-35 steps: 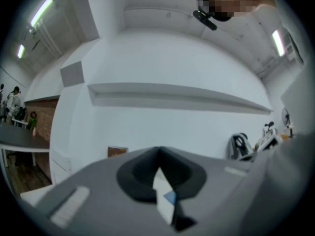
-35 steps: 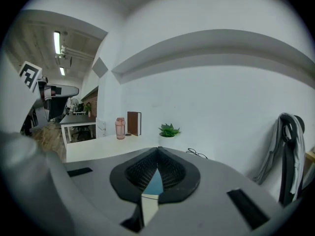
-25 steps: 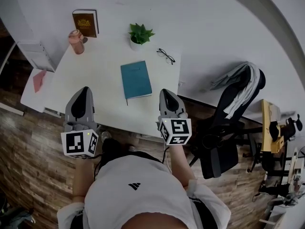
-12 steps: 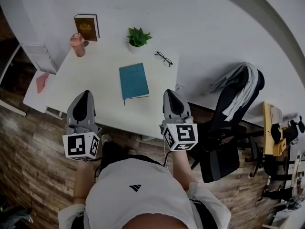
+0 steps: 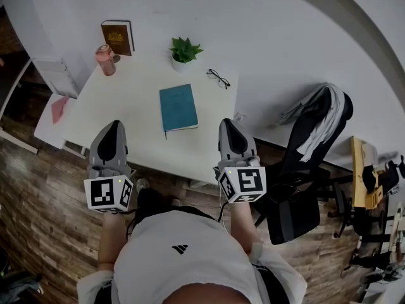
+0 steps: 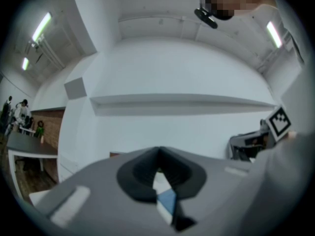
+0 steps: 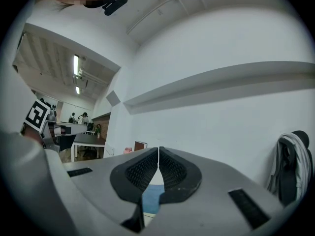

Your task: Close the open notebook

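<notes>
Both grippers drawn back toward near table edge since earlier frames; right gripper (image 5: 229, 124) shifted more than left gripper (image 5: 114, 125). Head view alone shows whole white table (image 5: 133, 122) with teal hardcover notebook (image 5: 178, 107) lying closed and flat at mid-table. Gripper views alone show pads: left jaws clenched, nothing between; right jaws clenched, empty. Both show teal sliver of notebook through gap below pads. Notebook lies ahead of grippers, between them, apart from each, nearer right gripper.
</notes>
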A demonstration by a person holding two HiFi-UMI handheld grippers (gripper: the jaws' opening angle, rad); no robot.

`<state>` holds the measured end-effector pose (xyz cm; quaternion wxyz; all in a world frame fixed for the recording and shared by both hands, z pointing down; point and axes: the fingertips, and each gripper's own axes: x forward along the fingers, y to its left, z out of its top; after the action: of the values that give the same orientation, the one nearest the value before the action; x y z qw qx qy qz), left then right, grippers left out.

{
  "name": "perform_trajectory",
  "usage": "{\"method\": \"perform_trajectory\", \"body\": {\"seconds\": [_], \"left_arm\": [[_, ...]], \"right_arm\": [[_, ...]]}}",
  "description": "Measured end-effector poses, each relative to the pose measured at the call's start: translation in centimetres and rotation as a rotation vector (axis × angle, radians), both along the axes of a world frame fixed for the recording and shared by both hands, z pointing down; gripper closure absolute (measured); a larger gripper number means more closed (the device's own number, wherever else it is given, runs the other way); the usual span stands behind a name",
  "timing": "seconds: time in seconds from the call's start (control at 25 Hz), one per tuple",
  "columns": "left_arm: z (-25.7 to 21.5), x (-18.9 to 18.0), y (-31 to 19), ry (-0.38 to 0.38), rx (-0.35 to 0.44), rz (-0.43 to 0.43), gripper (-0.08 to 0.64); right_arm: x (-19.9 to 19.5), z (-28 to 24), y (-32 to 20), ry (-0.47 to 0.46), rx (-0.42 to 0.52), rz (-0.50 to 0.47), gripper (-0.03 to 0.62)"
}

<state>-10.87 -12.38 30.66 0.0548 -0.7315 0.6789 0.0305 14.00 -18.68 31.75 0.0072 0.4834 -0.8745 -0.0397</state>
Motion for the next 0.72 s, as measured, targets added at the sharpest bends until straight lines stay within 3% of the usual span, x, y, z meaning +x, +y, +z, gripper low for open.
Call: {"method": "perform_trajectory", "body": {"seconds": [0.72], "left_arm": [[-0.6, -0.2, 1.2, -0.006, 0.010, -0.028, 0.551]], "right_arm": [[-0.2, -0.6, 0.3, -0.021, 0.010, -0.014, 0.598]]}}
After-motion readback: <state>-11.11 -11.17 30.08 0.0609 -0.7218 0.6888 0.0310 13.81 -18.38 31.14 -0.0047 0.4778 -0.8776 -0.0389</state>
